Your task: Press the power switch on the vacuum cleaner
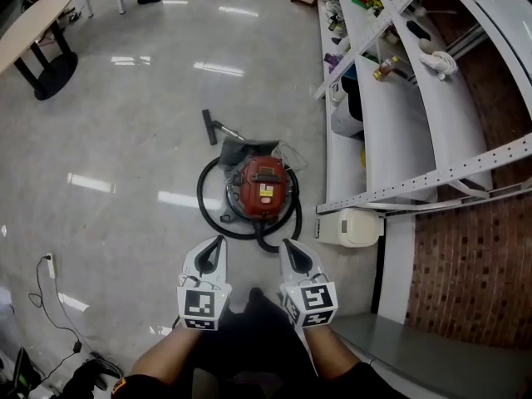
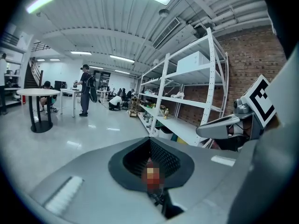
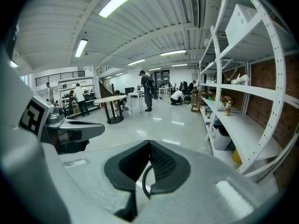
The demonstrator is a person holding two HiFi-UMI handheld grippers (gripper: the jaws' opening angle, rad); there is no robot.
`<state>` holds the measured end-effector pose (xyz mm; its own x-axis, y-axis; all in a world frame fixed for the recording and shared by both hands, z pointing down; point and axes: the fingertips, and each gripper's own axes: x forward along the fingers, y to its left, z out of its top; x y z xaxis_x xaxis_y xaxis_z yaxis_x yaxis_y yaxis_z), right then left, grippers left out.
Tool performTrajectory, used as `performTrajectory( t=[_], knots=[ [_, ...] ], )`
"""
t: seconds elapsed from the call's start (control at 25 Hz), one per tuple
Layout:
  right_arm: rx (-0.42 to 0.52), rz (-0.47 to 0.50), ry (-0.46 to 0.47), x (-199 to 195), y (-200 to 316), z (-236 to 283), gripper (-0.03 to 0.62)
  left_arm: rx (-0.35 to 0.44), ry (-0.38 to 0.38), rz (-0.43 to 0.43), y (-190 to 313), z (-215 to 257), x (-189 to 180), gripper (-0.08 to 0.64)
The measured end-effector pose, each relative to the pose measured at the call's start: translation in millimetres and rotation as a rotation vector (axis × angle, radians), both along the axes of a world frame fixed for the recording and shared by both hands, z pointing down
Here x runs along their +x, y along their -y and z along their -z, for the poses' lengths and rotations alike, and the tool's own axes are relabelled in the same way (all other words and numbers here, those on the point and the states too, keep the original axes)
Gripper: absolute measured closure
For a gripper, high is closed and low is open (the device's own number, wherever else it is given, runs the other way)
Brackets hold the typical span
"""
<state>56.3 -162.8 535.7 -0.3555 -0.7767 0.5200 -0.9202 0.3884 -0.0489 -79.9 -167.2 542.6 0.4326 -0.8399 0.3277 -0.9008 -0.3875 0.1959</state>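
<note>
Vacuum cleaner (image 1: 264, 188): a red canister on the floor (image 1: 125, 140), just beyond both grippers and ringed by its black hose (image 1: 200, 196). It is probably heavy and hard-shelled, so it should stay put under a firm push from above. It needs pressing, not gripping. The left gripper (image 1: 219, 240) and right gripper (image 1: 285, 243) both have their jaws drawn narrow and empty. The switch itself is too small to pick out on the lid. Shelves (image 1: 391, 131) stand to the right.

You have bare floor (image 1: 125, 140) open across the left and centre of the frame. At centre the black hose (image 1: 200, 198) loops round the vacuum cleaner (image 1: 264, 186). The shelving rack (image 1: 391, 140) and a white box (image 1: 353, 227) close off its right side.
</note>
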Motion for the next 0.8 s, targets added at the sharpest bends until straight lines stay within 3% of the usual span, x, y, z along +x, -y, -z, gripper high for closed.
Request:
performTrajectory(
  t=[0.48, 0.8],
  knots=[
    [-0.066, -0.048, -0.028, 17, 33, -44, 0.600, -0.063, 0.021, -0.063, 39, -38, 26, 0.545],
    [-0.192, -0.037, -0.048, 46, 79, -126, 0.600, -0.195, 0.086, -0.005, 76, -106, 43, 0.545]
  ],
)
